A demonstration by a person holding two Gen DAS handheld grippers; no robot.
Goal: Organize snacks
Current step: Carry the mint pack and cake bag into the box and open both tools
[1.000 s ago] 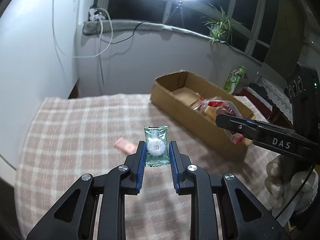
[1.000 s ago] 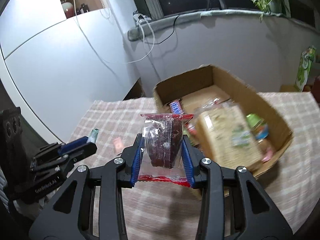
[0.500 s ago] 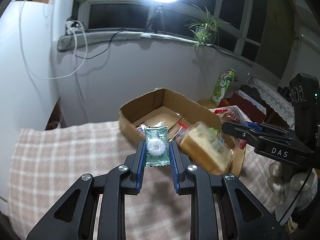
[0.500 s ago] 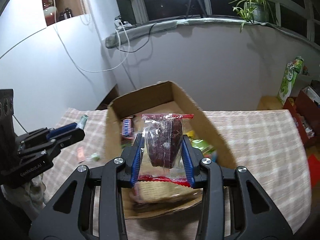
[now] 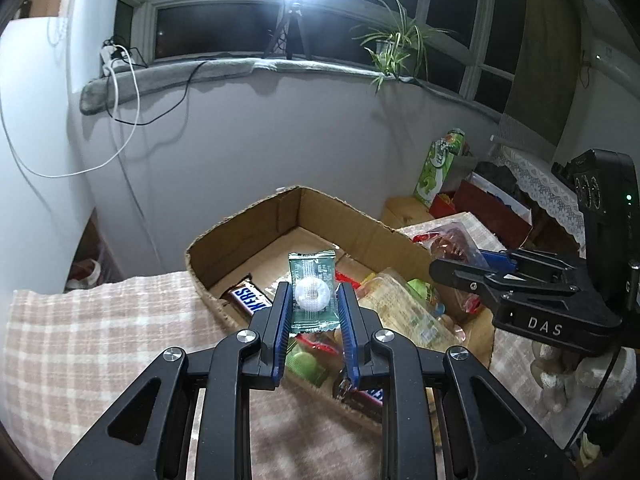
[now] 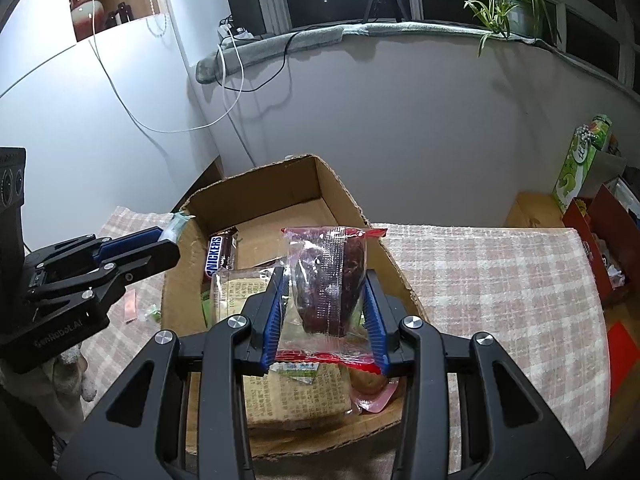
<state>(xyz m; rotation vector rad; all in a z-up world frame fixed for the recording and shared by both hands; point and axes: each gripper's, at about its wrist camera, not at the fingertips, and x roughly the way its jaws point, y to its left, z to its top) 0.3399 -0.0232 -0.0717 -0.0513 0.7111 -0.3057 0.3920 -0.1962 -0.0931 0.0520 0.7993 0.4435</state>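
From the left wrist view, the left gripper (image 5: 313,312) is clamped on a small green candy packet (image 5: 312,293) with a white ring-shaped sweet showing through it, held upright above the near left part of the cardboard box (image 5: 240,224). The box stands open on a checked tablecloth (image 5: 100,340) and holds a Snickers bar (image 5: 247,298) by its left wall and a wrapped bread pack (image 5: 404,308) toward the right, with smaller packets around them. On the right, the right gripper (image 5: 440,270) reaches in over the box's right side, closed on a clear red-edged bag (image 5: 450,242).

From the right wrist view, the right gripper (image 6: 325,312) pinches that clear bag of dark red snack (image 6: 330,280) between its blue pads — the bag hangs upright over the near half of the box (image 6: 304,184). Beneath it lie the bread pack (image 6: 288,388) and, farther left, the Snickers bar (image 6: 218,254). At the left edge, the left gripper (image 6: 168,240) hovers by the box's left wall with the green packet (image 6: 176,226) in its tips. Two small wrappers (image 6: 138,310) lie on the cloth left of the box.
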